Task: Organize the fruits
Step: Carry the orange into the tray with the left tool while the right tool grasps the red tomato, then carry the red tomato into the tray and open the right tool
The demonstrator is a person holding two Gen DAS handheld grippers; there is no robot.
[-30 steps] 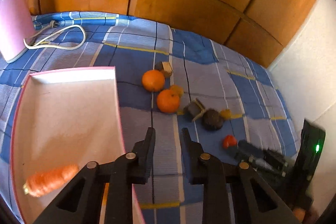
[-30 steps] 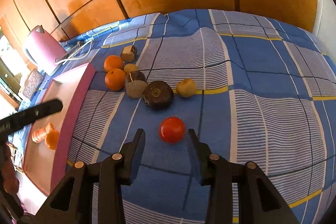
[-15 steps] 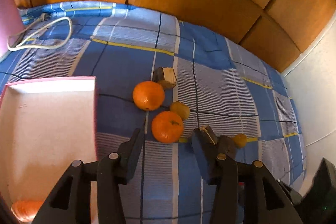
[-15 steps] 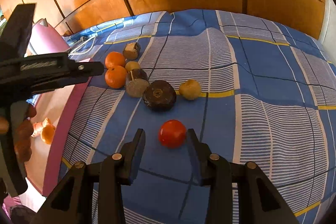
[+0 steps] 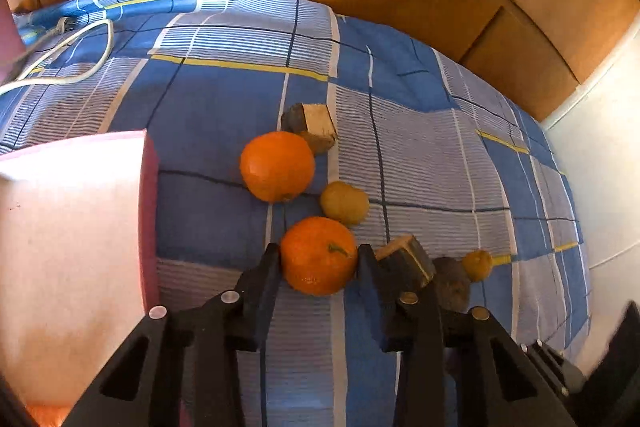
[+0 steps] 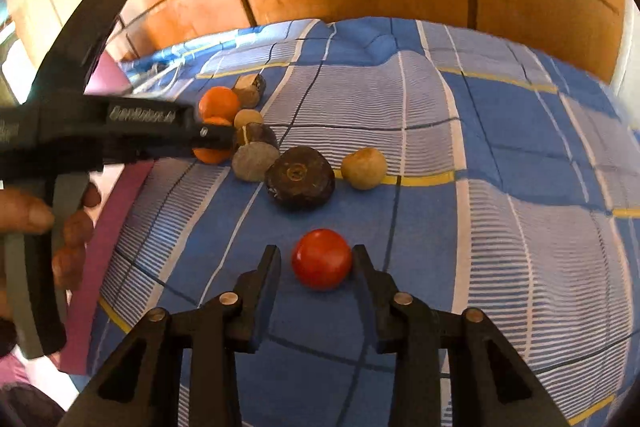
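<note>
My left claw (image 5: 318,255) had been closing and pinched the orange (image 5: 318,254) at lower centre; my right claw (image 6: 316,259), also closing, straddled the tomato (image 6: 321,259), one finger apart.

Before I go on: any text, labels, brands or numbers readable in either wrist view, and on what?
Left gripper, seen from the right wrist: one line of white embossed lettering along its black side, too blurred to read.
Left wrist view: no text on the oranges, the pink tray or the checked bedcover.
</note>
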